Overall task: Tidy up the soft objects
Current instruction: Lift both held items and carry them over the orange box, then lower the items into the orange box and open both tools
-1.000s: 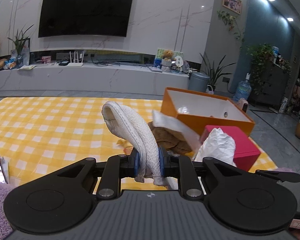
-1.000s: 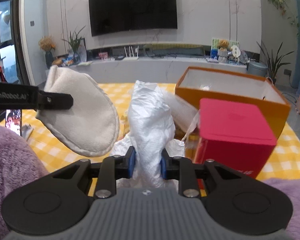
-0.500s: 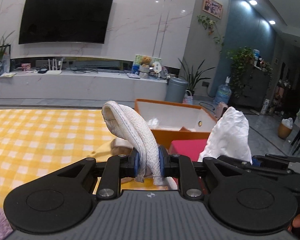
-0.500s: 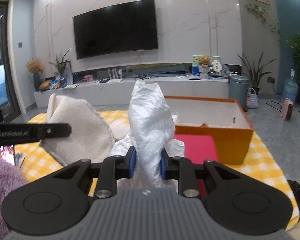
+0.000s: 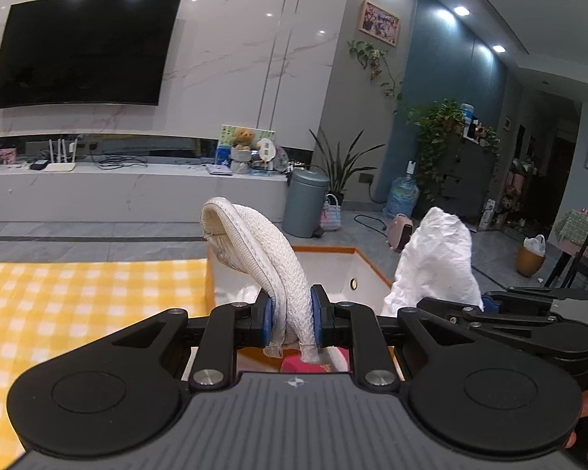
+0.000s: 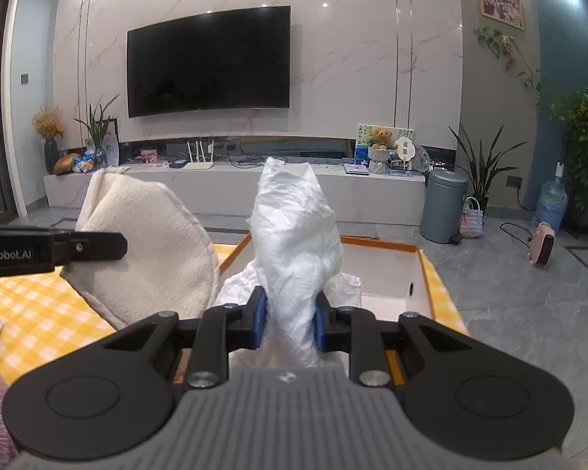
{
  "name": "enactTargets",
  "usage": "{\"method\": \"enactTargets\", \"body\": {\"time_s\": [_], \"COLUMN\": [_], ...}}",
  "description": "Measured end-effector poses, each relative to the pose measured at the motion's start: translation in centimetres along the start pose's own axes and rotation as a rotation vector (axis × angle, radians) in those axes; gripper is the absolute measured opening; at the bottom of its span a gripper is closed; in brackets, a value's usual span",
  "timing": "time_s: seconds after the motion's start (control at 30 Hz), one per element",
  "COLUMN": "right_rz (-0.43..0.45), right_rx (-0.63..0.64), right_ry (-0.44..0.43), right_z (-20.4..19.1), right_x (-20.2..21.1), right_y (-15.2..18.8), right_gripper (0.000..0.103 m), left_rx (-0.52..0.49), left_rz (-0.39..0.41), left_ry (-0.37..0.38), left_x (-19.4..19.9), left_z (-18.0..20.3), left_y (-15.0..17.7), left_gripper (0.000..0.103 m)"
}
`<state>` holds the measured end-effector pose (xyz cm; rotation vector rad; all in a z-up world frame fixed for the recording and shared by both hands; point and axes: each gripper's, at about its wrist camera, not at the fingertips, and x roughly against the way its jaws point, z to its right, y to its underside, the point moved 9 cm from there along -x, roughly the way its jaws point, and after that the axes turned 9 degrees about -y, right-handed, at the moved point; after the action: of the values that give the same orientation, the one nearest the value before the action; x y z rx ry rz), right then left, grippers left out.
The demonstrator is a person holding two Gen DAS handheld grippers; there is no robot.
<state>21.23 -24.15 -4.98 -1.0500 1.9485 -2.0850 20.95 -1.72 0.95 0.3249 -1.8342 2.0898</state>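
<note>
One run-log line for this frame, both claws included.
left claw: shut on white slipper | right claw: shut on crumpled white bag | both near orange box

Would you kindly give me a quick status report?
Left gripper shut on white slipper. Right gripper shut on crumpled white bag. Both held above open orange box. Nothing in the way.

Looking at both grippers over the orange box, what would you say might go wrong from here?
The left gripper pinches only the white slipper's lower edge, so it may slip out early. The crumpled white bag in the right gripper hangs close beside the slipper; they might snag above the orange box.
</note>
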Motion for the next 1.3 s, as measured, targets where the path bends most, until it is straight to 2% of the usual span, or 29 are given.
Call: {"method": "enactTargets", "body": {"time_s": [0.2, 0.4, 0.73, 0.97, 1.3], "right_rz": [-0.047, -0.112, -0.210, -0.294, -0.417], "right_rx": [0.035, 0.041, -0.018, -0.022, -0.002], "right_ry": [0.017, 0.036, 0.085, 0.093, 0.104], "right_z": [2.5, 4.8, 9.5, 11.0, 11.9], "right_x": [-3.1, -6.8, -13.2, -17.2, -20.6], "right_y": [-1.5, -1.6, -1.0, 1.0, 4.4], "right_gripper": [0.023, 0.023, 0.023, 0.023, 0.025], "left_rx": [-0.013, -0.014, -0.050, -0.113, -0.145], "left_rz": [-0.017, -0.045, -0.159, -0.229, -0.309], "left_ry": [0.018, 0.025, 0.026, -0.009, -0.036], "left_x": [-3.2, -6.5, -12.4, -15.0, -16.6], "left_z": [0.8, 1.1, 2.1, 2.6, 2.1], "left_y": [-0.6, -0.9, 0.6, 2.4, 4.9], "left_gripper": [0.022, 0.022, 0.022, 0.022, 0.023]}}
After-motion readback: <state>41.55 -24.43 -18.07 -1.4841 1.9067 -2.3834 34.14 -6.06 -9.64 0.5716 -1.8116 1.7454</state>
